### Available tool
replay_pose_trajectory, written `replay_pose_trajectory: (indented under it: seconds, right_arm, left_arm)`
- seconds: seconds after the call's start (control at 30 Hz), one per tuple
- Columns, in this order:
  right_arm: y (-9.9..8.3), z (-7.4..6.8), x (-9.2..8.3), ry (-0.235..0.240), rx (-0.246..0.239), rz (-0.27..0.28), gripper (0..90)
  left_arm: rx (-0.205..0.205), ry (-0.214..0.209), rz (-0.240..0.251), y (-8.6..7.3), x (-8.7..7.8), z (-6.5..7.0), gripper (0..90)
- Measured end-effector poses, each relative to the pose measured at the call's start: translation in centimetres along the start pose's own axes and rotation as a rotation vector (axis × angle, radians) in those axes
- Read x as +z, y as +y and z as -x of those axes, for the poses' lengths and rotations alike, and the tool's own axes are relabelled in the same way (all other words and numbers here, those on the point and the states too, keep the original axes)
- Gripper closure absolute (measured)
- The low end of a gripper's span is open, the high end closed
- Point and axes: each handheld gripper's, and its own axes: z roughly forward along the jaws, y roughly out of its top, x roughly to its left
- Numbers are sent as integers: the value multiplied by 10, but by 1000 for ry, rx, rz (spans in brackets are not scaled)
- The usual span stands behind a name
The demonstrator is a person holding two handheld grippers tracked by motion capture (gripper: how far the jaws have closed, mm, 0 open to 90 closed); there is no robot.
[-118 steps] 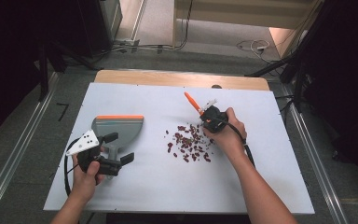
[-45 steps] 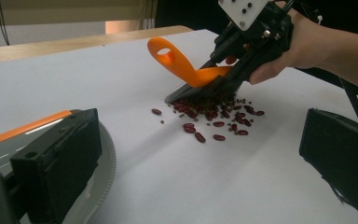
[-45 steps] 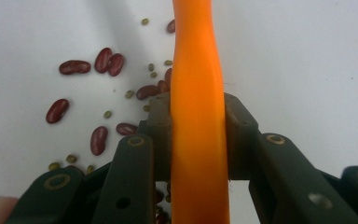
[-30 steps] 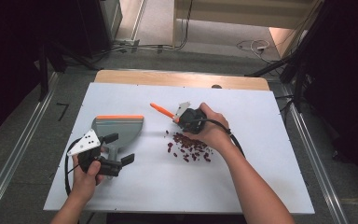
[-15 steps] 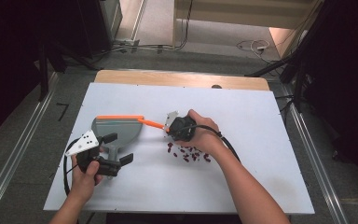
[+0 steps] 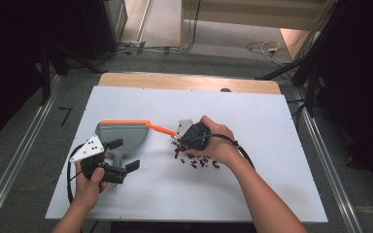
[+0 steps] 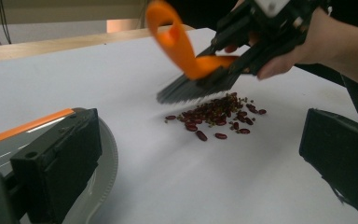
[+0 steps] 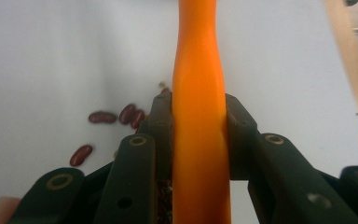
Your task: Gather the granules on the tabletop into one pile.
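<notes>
A pile of dark red beans lies mid-table on the white board. My right gripper is shut on the orange handle of a hand brush. The brush's dark bristles touch down at the left edge of the pile. To the left lies a grey dustpan with an orange lip. My left gripper is beside the pan's handle, its jaws wide apart with nothing pressed between them.
The white board lies on a wooden table whose far edge shows beyond it. Cables trail from both grippers. Metal rails run along the floor on both sides.
My right hand has carried the brush leftward across the beans toward the dustpan, so the handle's tip now reaches the pan's orange lip. The left hand and dustpan have stayed put.
</notes>
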Motion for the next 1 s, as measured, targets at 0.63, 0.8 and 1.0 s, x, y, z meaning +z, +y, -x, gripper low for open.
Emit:
replay_pose_trajectory:
  seconds: [0.63, 0.8, 1.0]
  right_arm:
    - [18, -11, 16, 410, 646, 8, 683]
    - [2, 1, 36, 391, 823, 16, 686]
    - [-9, 6, 38, 335, 877, -24, 679]
  left_arm:
    - [0, 1, 1, 0, 0, 0, 0]
    - [0, 2, 1, 0, -1, -1, 0]
    - [0, 5, -1, 0, -1, -1, 0]
